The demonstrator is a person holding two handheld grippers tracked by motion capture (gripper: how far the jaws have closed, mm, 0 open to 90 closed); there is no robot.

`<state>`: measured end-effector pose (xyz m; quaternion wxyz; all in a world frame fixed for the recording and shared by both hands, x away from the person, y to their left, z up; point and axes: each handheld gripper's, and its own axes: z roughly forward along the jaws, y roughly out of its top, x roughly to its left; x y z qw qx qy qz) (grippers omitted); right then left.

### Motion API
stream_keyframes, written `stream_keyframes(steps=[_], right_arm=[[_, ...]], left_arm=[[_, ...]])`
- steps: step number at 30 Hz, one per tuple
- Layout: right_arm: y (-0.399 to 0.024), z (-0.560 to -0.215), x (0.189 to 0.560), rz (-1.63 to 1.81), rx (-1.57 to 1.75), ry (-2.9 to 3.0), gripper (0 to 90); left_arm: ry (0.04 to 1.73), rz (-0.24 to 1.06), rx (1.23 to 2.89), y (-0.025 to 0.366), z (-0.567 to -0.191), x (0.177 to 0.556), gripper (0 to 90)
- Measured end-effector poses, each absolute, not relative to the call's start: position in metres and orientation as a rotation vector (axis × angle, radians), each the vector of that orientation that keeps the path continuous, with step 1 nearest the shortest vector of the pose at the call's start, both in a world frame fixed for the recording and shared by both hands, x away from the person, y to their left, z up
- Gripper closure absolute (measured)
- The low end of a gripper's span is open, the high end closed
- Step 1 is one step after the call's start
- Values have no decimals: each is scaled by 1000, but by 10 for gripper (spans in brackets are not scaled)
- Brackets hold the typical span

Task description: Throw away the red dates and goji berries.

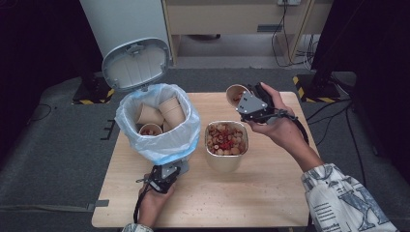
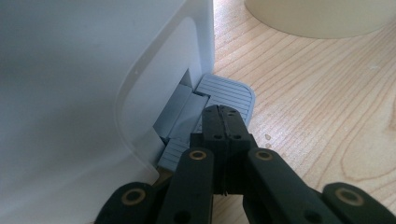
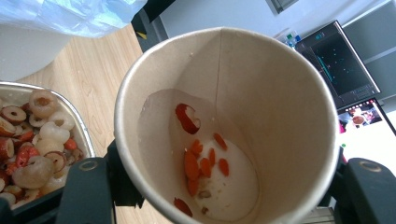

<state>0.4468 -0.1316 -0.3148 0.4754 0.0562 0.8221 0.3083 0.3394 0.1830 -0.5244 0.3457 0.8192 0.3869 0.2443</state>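
From above, the right hand (image 1: 278,121) lifts its gripper (image 1: 247,102) over the wooden table (image 1: 270,193), clasping a tilted paper cup (image 1: 236,94) beside the foil tray (image 1: 226,145) of dried fruit, while the left gripper (image 1: 167,175) reaches to the foot of the bag-lined bin (image 1: 159,125). The left gripper view shows its jaws pressed together on the bin's ribbed grey pedal (image 2: 229,95). In the right gripper view the jaws flank the cup (image 3: 280,116), a few red bits lying inside.

Lab (monitor (image 3: 338,63), hazard-taped stands (image 1: 305,90))
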Motion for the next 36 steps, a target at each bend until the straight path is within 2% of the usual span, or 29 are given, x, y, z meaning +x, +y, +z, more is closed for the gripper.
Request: stream_keyframes(steps=[36], right_arm=[[-128, -278, 444, 705, 41, 1957, 330]], left_arm=[[1006, 624, 2122, 184, -524, 340, 897]])
